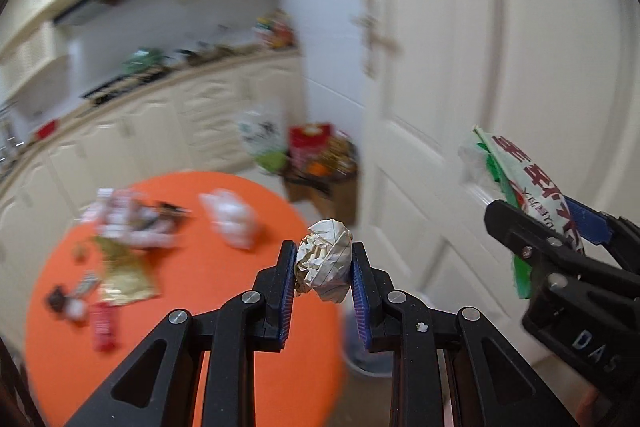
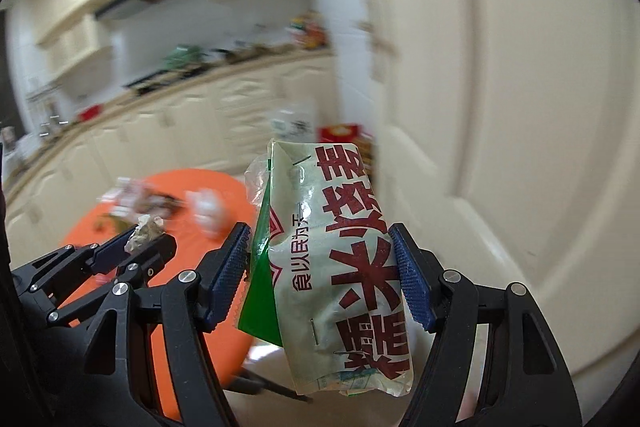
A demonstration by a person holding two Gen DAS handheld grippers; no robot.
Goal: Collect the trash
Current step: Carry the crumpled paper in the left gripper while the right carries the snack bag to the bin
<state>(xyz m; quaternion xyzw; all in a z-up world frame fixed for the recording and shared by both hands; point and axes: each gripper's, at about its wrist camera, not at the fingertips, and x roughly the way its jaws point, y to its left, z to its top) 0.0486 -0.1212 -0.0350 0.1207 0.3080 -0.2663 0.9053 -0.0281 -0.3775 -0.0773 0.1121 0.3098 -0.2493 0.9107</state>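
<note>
Both hands are loaded here. The left tool (image 1: 323,269) is clamped on a crumpled paper ball (image 1: 325,261), lined sheet squashed into a lumpy wad, pads biting its sides so it can't roll out. The right tool (image 2: 320,277) is clamped on a flat, glossy plastic food bag (image 2: 340,267) with red lettering and a green edge, gripped across its width, top sticking up toward 12. More wrappers lie on the round orange surface (image 1: 224,291) around 9 o'clock.
</note>
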